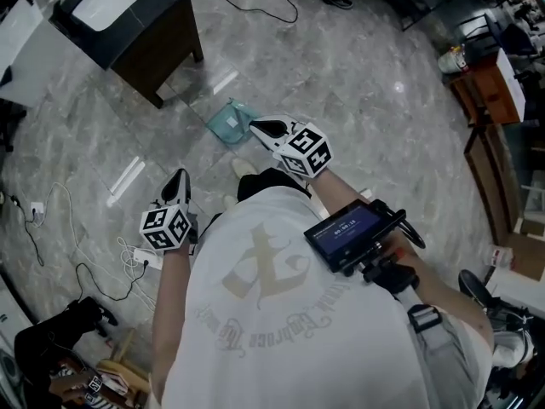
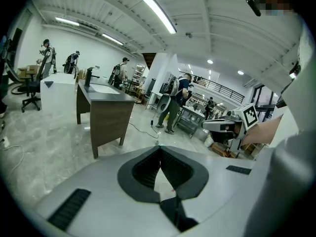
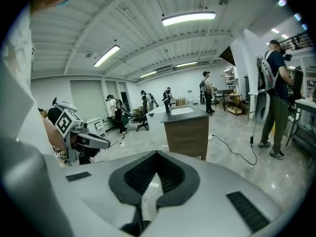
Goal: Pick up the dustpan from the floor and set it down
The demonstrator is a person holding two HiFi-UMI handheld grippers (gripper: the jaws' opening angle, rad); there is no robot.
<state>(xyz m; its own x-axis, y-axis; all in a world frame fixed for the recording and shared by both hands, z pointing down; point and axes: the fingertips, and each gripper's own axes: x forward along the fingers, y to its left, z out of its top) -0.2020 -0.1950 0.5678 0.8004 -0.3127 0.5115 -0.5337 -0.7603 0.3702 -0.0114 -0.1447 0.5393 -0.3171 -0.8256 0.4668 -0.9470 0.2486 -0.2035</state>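
The dustpan, a pale teal translucent one, lies on the grey marble floor just beyond the person's feet. My right gripper hovers beside its right edge, and I cannot tell whether they touch. Its jaws are shut tip to tip with nothing between them, and the dustpan is hidden in the right gripper view. My left gripper hangs lower left, apart from the dustpan. Its jaws also meet at the tips and hold nothing. Each gripper view shows the other gripper off to the side.
A dark cabinet with a white sink top stands at the far left, and a black cable runs past it. White cables and a power strip lie left. Wooden shelves line the right. A black bag sits lower left.
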